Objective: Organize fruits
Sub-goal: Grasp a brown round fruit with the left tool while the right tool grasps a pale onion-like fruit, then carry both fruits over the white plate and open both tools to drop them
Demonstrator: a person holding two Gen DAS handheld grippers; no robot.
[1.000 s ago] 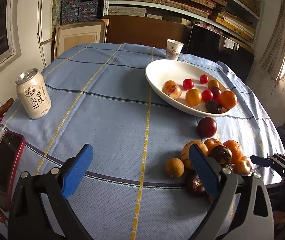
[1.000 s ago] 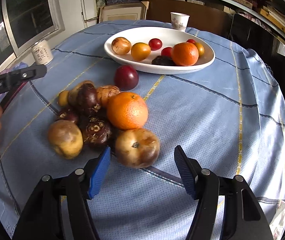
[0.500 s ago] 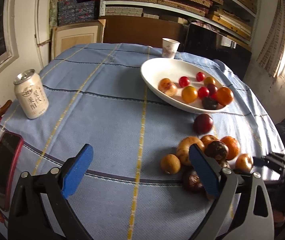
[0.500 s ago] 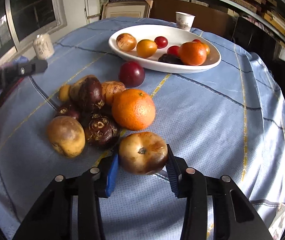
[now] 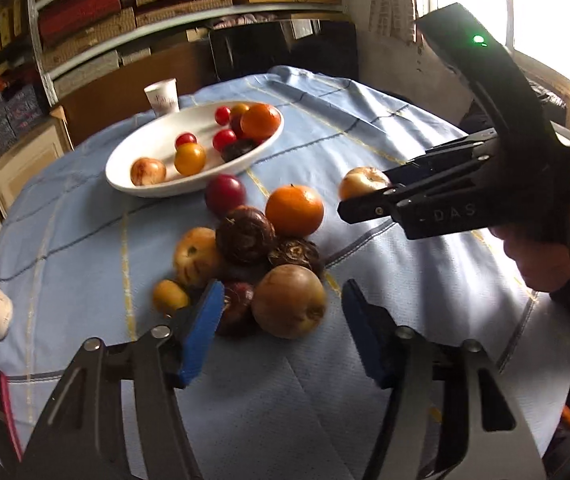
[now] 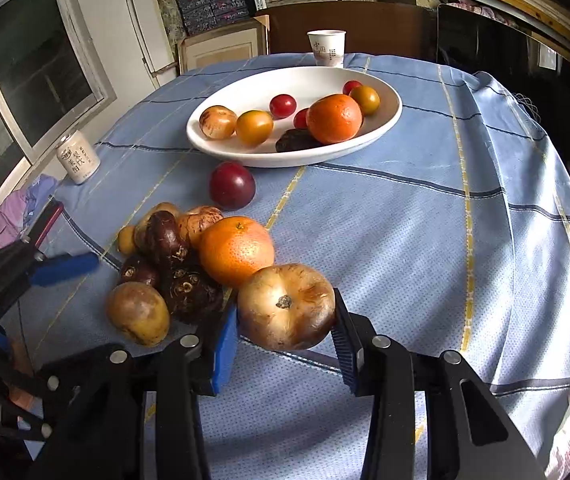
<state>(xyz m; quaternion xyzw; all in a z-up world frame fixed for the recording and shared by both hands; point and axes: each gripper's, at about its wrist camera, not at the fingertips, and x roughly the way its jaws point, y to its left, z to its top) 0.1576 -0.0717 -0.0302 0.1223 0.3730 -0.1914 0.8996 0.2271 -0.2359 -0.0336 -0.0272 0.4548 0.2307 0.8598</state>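
My right gripper (image 6: 285,340) is shut on a tan, brown-blotched round fruit (image 6: 286,306) and holds it just above the cloth; the fruit also shows in the left wrist view (image 5: 363,182). A pile of loose fruit lies beside it: an orange (image 6: 236,251), dark brown fruits (image 6: 191,289) and a yellowish one (image 6: 138,313). A red plum (image 6: 232,185) lies apart, near the white bowl (image 6: 385,126), which holds several fruits. My left gripper (image 5: 281,328) is open around the near side of the pile, at a tan fruit (image 5: 289,300).
A paper cup (image 6: 327,49) stands behind the bowl. A drink can (image 6: 78,157) stands at the table's left edge, with a red phone (image 6: 47,218) and purple cloth near it. Shelves and dark furniture ring the round, blue-clothed table (image 6: 445,220).
My right gripper closed on the tan fruit and lifted it slightly. My left gripper swung right and forward, from the bare cloth to the near side of the fruit pile.
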